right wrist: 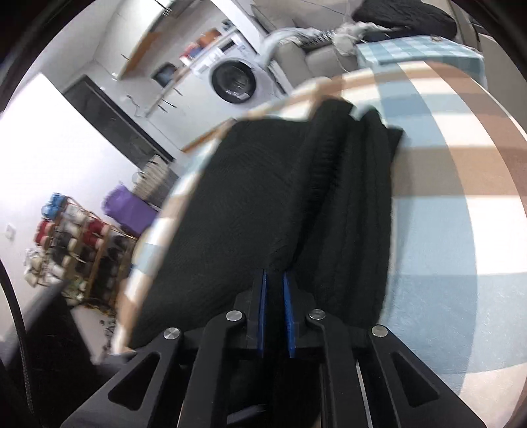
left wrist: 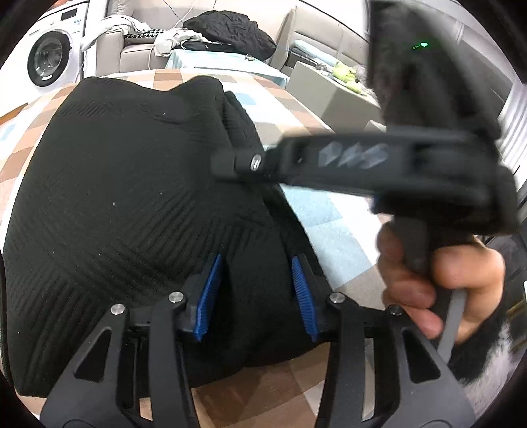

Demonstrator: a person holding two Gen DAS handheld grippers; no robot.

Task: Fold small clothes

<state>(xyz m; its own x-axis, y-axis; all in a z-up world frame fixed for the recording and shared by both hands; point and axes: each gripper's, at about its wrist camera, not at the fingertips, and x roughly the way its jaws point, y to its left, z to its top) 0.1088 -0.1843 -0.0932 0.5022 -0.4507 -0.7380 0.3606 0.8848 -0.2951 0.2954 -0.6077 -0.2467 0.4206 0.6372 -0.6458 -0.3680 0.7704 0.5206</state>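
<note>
Garment: black ribbed knit (left wrist: 125, 184), lying bunched on the checked cloth (left wrist: 332, 224), a raised fold running along its right side.
Left gripper (left wrist: 253, 289): low in the frame, blue pads (left wrist: 207, 296) set partly apart, a ridge of the knit between them; whether the pads press it cannot be told.
Right gripper (left wrist: 230, 164): blurred, reaching in from the right, its tip at the knit's right fold.
Hand (left wrist: 438, 283): wrapped around the right gripper's handle, at the right edge.
Background: washing machine (left wrist: 54, 54) top left, sofa (left wrist: 141, 46) piled with clothes, dark heap (left wrist: 230, 26) behind.
</note>
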